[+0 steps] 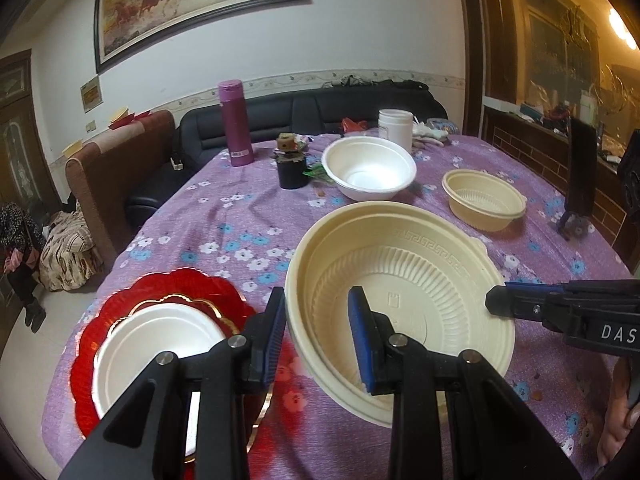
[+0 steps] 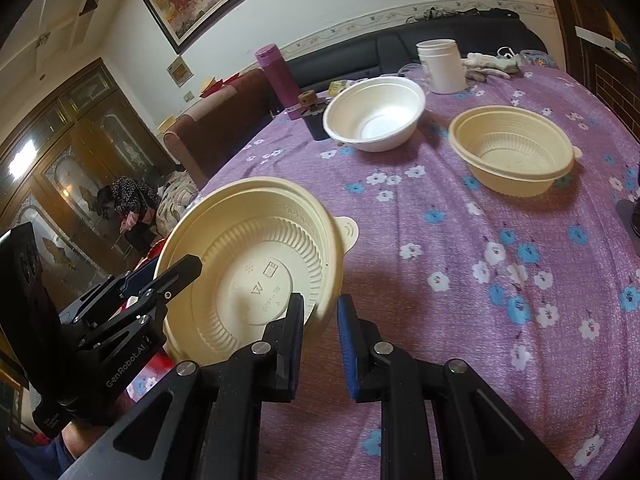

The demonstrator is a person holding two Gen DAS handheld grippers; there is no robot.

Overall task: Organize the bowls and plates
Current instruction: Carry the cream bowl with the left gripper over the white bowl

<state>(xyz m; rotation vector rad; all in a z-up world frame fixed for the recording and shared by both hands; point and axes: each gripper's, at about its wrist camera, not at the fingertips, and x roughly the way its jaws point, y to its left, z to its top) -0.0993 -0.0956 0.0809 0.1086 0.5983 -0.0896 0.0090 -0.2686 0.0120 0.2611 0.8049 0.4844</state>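
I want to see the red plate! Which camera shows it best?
The left wrist view. There the red plate lies on the purple tablecloth with a white dish on it, just left of the left claw. The right wrist view shows only a red sliver behind the big cream bowl.

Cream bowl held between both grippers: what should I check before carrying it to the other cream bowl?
1. Left gripper on held cream bowl rim: ok, rim between its fingers.
2. Right gripper on the opposite rim: ok.
3. Held bowl level: not ok, tilted.
4. Held bowl empty: ok.
5. Second cream bowl upright and empty: ok.
6. Clearance from red plate: cannot tell.
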